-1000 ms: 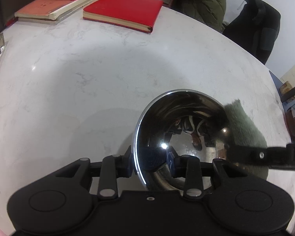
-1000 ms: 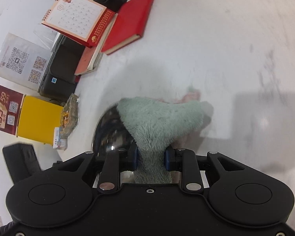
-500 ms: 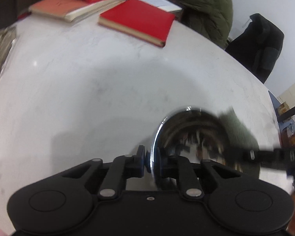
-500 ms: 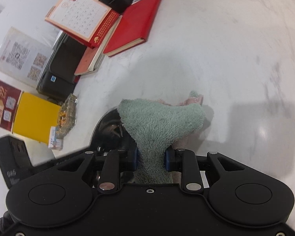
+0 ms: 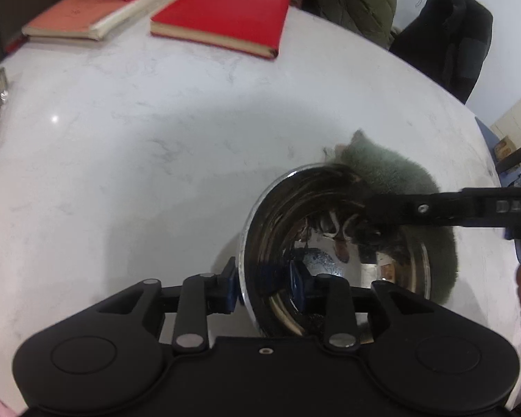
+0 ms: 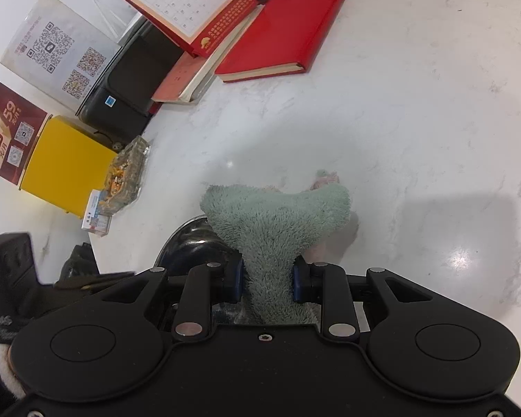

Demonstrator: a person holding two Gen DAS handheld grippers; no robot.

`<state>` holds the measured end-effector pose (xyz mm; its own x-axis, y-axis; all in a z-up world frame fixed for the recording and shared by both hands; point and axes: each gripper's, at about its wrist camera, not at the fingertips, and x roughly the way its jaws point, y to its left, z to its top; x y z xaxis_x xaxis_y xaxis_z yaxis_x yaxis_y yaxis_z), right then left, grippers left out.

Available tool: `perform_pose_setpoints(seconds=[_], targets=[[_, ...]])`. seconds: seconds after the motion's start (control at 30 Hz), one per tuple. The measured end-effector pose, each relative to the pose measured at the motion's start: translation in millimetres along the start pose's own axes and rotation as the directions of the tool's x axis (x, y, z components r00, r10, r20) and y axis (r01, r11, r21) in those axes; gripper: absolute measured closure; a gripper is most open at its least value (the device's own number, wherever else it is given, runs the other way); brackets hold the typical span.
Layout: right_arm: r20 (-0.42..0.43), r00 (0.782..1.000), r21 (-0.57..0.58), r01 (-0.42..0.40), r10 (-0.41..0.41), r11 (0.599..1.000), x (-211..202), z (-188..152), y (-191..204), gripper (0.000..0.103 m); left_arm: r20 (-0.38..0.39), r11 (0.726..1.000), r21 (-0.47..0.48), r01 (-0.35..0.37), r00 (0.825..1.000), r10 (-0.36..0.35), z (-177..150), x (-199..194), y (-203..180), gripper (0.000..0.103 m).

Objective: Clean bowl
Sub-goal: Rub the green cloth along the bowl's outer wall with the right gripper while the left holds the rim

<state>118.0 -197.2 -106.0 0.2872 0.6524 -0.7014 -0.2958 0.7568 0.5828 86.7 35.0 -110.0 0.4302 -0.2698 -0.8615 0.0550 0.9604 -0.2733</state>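
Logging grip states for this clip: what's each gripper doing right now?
Left gripper: jaws opening, straddling the steel bowl rim.
Right gripper: closed on the green cloth.

We counted one steel bowl (image 5: 333,239), one green cloth (image 6: 278,222) and two grippers: left (image 5: 265,286) and right (image 6: 266,283). On the table (image 5: 139,146) we counted two books, red (image 6: 288,31) and pink (image 5: 76,17), one calendar (image 6: 187,3), one yellow box (image 6: 66,166) and one QR-code sheet (image 6: 55,48).
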Motion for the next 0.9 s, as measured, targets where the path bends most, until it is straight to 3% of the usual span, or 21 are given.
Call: perform_pose_setpoints(seconds=[0.23,0.4,0.57,0.73,0.9], targets=[[0.092,0.996,0.068,-0.017,0.011,0.998,-29.0,-7.4,-4.0,0.076,0.040,0.996,-0.093,-0.015,0.999,0.019,-10.9,-2.7,-4.5,0.076],[0.114,0.993,0.092,-0.022,0.012,0.995,-18.4,-0.1,-2.8,0.077,0.045,0.992,-0.126,-0.030,0.998,0.036,-12.4,-2.0,-13.6,0.075],[0.117,0.993,0.146,-0.019,0.001,0.989,-21.0,-12.9,-10.6,0.077,0.064,0.988,-0.151,-0.034,0.997,0.044,-13.0,-0.7,-15.7,0.075],[0.050,0.999,0.239,-0.029,0.017,0.971,-26.3,-50.2,-24.3,0.077,0.075,0.989,-0.141,-0.035,0.996,0.046,-13.9,-0.2,-16.9,0.075],[0.086,0.996,0.188,-0.007,-0.010,0.982,-24.5,-27.8,-16.9,0.077,0.067,0.993,-0.116,-0.036,0.997,0.044,-13.2,-0.5,-18.0,0.075]])
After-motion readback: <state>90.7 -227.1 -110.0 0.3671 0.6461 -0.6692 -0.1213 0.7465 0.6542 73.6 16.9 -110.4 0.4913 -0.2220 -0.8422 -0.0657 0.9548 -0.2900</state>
